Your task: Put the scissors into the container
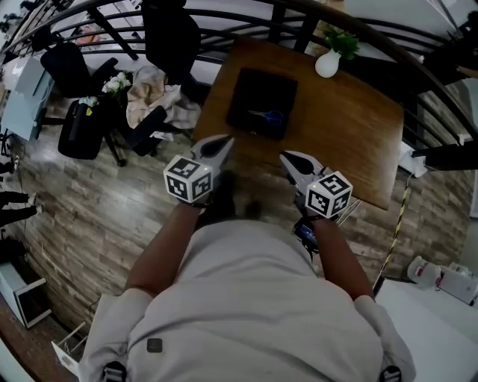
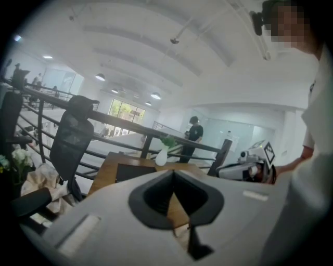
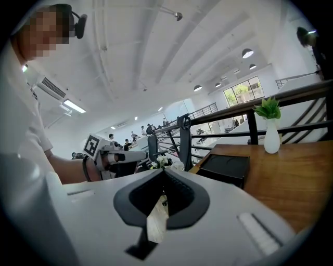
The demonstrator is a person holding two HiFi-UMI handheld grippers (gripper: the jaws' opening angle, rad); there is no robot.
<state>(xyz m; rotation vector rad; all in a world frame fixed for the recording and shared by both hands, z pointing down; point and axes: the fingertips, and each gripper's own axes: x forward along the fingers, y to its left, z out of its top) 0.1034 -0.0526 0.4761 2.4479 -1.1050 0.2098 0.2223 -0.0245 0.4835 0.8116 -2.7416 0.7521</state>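
Note:
A black container (image 1: 261,102) sits on the far left part of the wooden table (image 1: 351,127). Scissors with blue handles (image 1: 269,116) lie inside it. Both grippers hover side by side at the table's near edge, short of the container. My left gripper (image 1: 222,143) is shut with nothing between its jaws, as the left gripper view (image 2: 173,175) confirms. My right gripper (image 1: 290,159) is likewise shut and empty (image 3: 164,174). The container (image 3: 225,167) shows ahead in the right gripper view, its inside hidden; the left gripper view also shows the container (image 2: 134,171) beyond the jaws.
A white vase with a green plant (image 1: 327,63) stands at the table's far edge. A dark railing (image 1: 224,19) curves behind the table. Left of the table stand office chairs (image 1: 168,33), a cloth pile (image 1: 153,93), flowers (image 1: 116,82) and a black bag (image 1: 78,130).

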